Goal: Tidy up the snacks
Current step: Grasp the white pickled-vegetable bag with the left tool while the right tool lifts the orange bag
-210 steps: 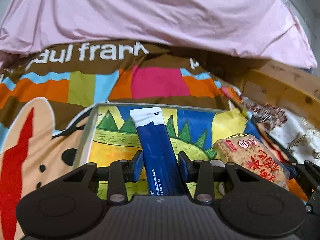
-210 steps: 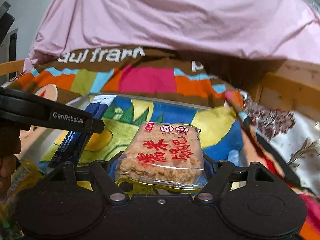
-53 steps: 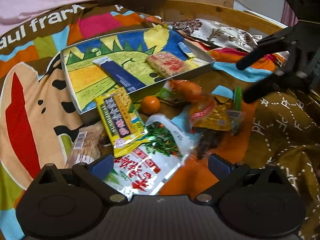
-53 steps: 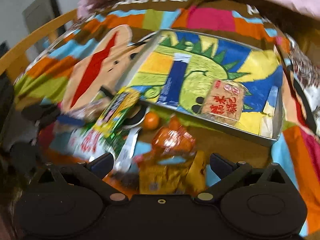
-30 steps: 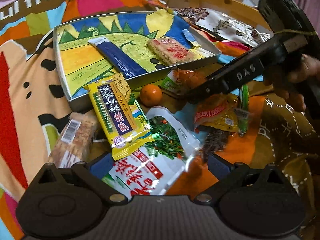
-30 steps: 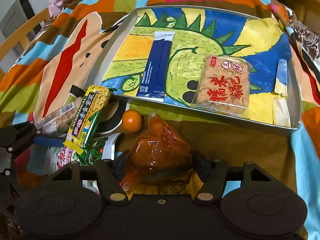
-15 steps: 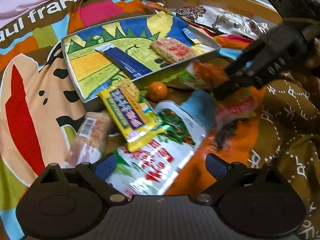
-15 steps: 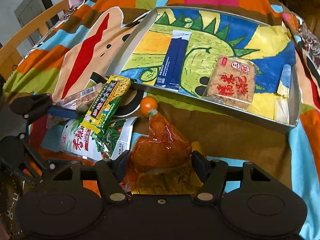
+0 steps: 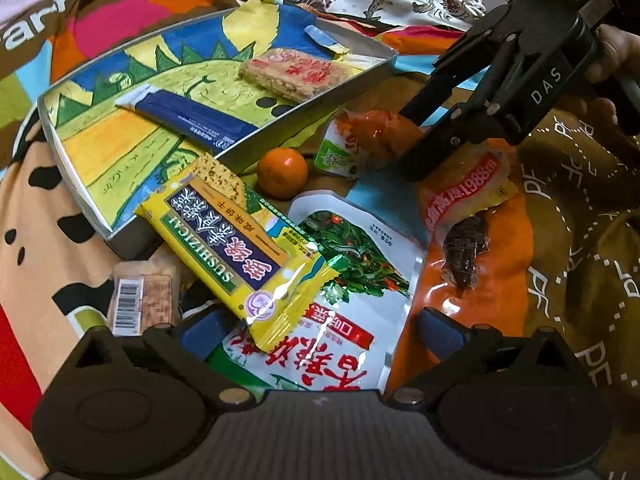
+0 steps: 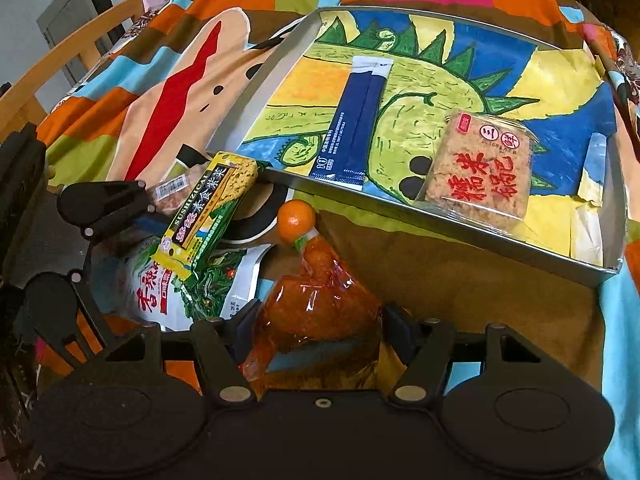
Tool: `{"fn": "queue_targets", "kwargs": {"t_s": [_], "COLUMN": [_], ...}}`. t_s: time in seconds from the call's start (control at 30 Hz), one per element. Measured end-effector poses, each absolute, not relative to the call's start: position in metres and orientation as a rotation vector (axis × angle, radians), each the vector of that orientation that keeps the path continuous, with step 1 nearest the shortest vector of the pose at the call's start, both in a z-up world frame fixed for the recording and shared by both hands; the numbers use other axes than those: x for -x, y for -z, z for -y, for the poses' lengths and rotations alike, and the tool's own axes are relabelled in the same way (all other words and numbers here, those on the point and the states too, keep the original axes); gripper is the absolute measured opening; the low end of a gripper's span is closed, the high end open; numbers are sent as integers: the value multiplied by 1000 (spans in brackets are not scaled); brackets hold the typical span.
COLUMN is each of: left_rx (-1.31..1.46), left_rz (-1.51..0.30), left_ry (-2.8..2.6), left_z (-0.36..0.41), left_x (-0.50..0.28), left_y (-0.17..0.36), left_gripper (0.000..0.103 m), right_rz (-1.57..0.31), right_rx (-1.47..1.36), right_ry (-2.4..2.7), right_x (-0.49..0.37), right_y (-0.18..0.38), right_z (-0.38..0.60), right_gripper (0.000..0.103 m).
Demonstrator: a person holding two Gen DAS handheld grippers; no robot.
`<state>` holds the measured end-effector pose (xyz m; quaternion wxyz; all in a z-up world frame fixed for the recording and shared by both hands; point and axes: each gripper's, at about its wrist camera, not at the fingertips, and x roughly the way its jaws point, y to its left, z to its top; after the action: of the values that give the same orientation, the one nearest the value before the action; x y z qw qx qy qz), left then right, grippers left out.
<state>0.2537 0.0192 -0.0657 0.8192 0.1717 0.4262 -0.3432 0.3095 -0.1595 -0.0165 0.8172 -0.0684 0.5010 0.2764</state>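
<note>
Gripping: my right gripper (image 10: 316,334) is clenched on the orange sauce pouch (image 10: 320,312), just in front of the metal tray (image 10: 460,236).
Done: a navy sachet (image 10: 358,128) and a rice cake pack (image 10: 480,168) lie flat inside the tray.
Left: outside the tray's near wall lie the yellow Sushizicai cracker bar (image 9: 236,248), the white and green vegetable bag (image 9: 340,312), a barcoded bar (image 9: 140,300), a small orange (image 9: 282,173) and an orange and yellow pouch (image 9: 464,196). I judge the job under halfway.
Left gripper (image 9: 316,330): spread wide, grasping nothing, low over the vegetable bag, fingers either side of it, aimed towards the tray.
Right pose: angled down at the pile, nose pointing at the tray's near wall; the pouch's green tip sits beside the orange.
</note>
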Motion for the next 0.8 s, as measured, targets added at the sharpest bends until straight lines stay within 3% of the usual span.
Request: {"fn": "queue_targets", "kwargs": {"t_s": [0.1,0.2,0.6,0.8], "left_rx": [-315,-253,44,110], "left_rz": [-920,-935,-1080,-1044], "left_ry": [700,653,319,180], "left_z": [-25,-31,-29,-18], "left_x": [-254,-248,-219,-194], "left_y": [62,60,45,42], "left_gripper": [89,83,78,74], "right_rz": [-1067,-1060,-1016,-960], "right_rx": [137,133,182,253], "right_ry": [-587,-583,-682,-714], "right_x": [-308,-304,-272,-257], "right_y": [16,14,7,9], "right_z": [161,164,165,160], "right_gripper": [67,67,66,66]}}
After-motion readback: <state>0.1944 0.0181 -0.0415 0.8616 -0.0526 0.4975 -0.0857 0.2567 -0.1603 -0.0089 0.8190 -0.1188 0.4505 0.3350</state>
